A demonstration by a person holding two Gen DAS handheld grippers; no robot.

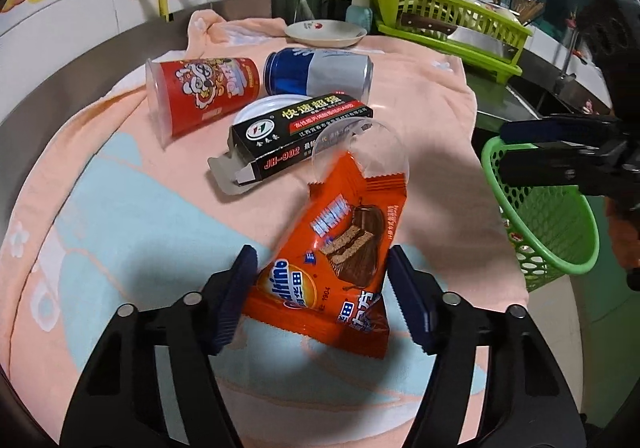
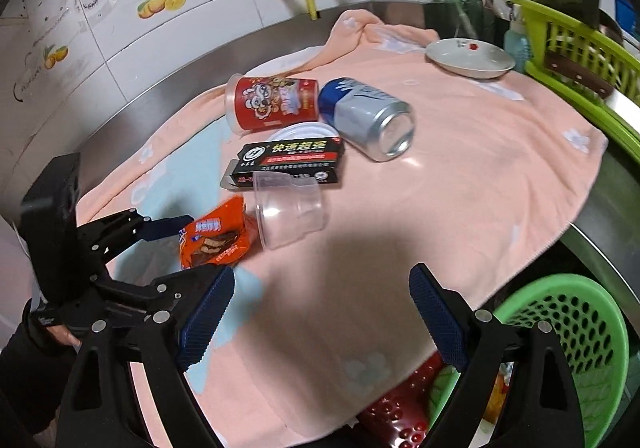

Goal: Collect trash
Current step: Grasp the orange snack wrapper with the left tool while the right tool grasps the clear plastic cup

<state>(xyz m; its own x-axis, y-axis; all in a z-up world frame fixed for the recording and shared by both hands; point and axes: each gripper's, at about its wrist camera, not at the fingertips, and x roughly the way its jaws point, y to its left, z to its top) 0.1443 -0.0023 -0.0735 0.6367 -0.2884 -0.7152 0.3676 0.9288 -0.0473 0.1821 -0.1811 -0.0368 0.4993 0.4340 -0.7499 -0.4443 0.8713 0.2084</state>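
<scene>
An orange snack wrapper (image 1: 336, 260) lies on the towel between the fingers of my left gripper (image 1: 324, 300), which is open around it; I cannot tell whether the pads touch it. The wrapper also shows in the right wrist view (image 2: 216, 236). Behind it lie a clear plastic cup (image 1: 368, 146), a black carton (image 1: 304, 128), a red cup (image 1: 200, 88) and a blue-silver can (image 1: 320, 70). My right gripper (image 2: 320, 308) is open and empty above the towel's front edge, next to a green basket (image 2: 580, 332). The basket also shows in the left wrist view (image 1: 552, 216).
A peach and blue towel (image 1: 120, 184) covers the steel counter. A white dish (image 1: 324, 33) sits at the back. A green dish rack (image 1: 448, 16) with knives stands at the back right. A white lid (image 1: 260, 108) lies under the carton.
</scene>
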